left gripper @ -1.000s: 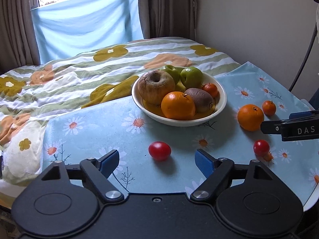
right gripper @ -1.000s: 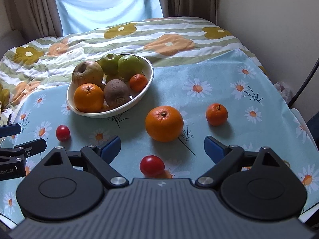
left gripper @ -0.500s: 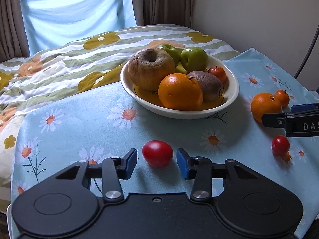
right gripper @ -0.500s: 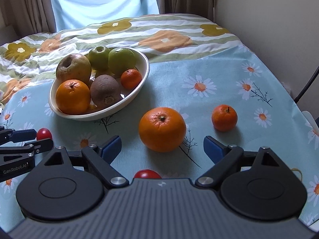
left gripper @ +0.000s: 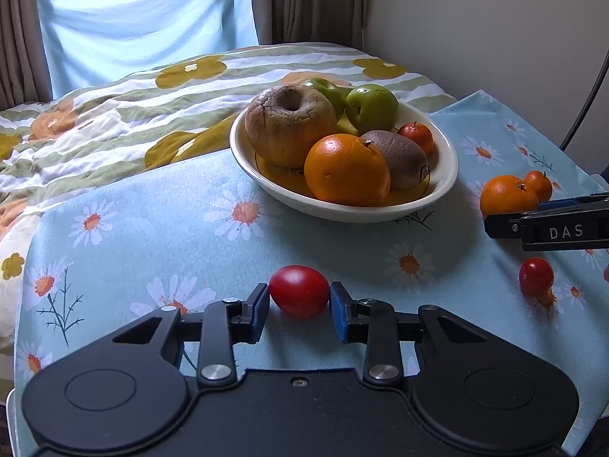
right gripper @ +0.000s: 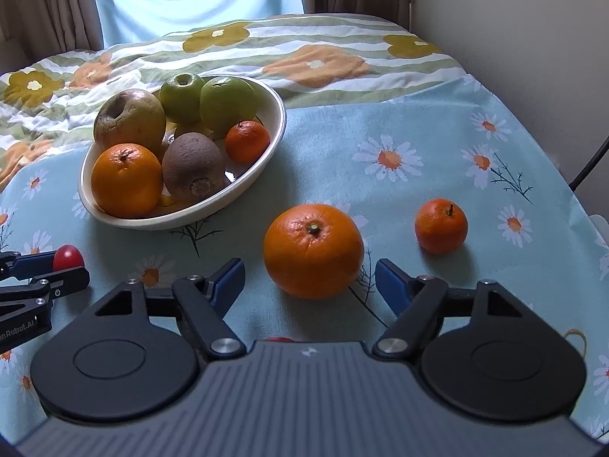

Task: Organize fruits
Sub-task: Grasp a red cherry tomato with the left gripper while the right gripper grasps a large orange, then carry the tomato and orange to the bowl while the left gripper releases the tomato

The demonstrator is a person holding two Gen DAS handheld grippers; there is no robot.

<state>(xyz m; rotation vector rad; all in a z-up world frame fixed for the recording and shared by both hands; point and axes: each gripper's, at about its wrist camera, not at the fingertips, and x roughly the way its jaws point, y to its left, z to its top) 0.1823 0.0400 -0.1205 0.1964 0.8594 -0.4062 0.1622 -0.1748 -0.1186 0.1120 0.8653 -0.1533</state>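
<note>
Left gripper now clenched on small red cherry tomato, near front edge of daisy-print tablecloth; lift toward white oval bowl likely next. Right gripper jaws narrowed, not yet touching large orange between them.

- Soft daylight enters through the covered window at the back.
- Fruit throws faint shadows toward the camera.
- Both views sharp; fisheye bending and dark corners at the edges.

"DAS" in white caps on right gripper side, per left wrist view. Left gripper body reads "nRobot.AI", start cut off.
</note>
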